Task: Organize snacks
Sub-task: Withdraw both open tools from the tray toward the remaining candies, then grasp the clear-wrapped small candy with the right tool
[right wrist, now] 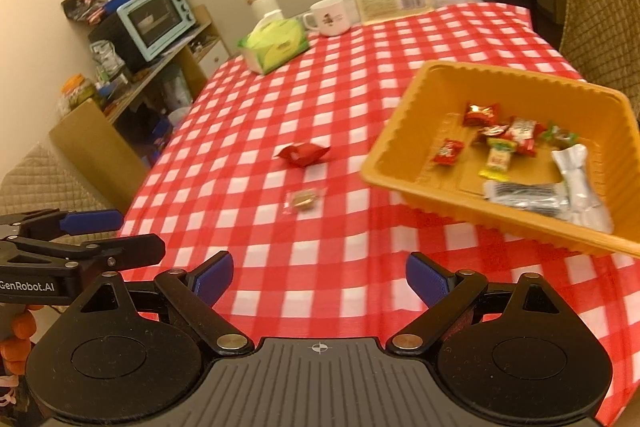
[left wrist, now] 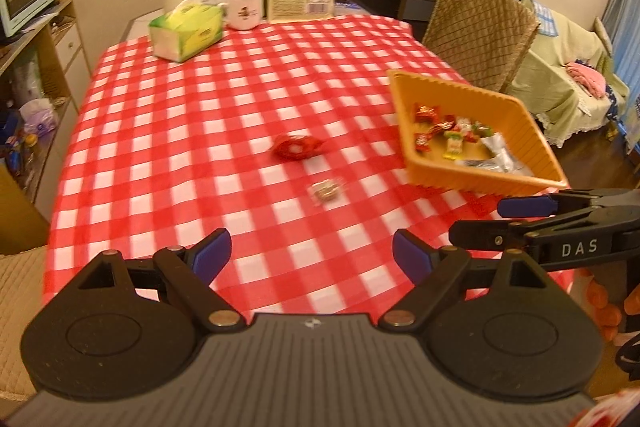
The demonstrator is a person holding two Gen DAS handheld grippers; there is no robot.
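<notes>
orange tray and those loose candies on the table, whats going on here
A person is tidying snacks with a handheld gripper in each hand. The orange tray on the checked tablecloth already holds several wrapped candies and silver packets. Two pieces are still loose on the cloth: a red wrapped candy and a small clear-wrapped one. The left gripper and right gripper are both open and empty.

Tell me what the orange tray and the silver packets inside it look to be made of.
Orange tray: probably thin moulded plastic with a matte finish, judging by its ribbed walls. Silver packets: likely metallic foil film, shiny and crinkled; blur leaves it uncertain.
</notes>
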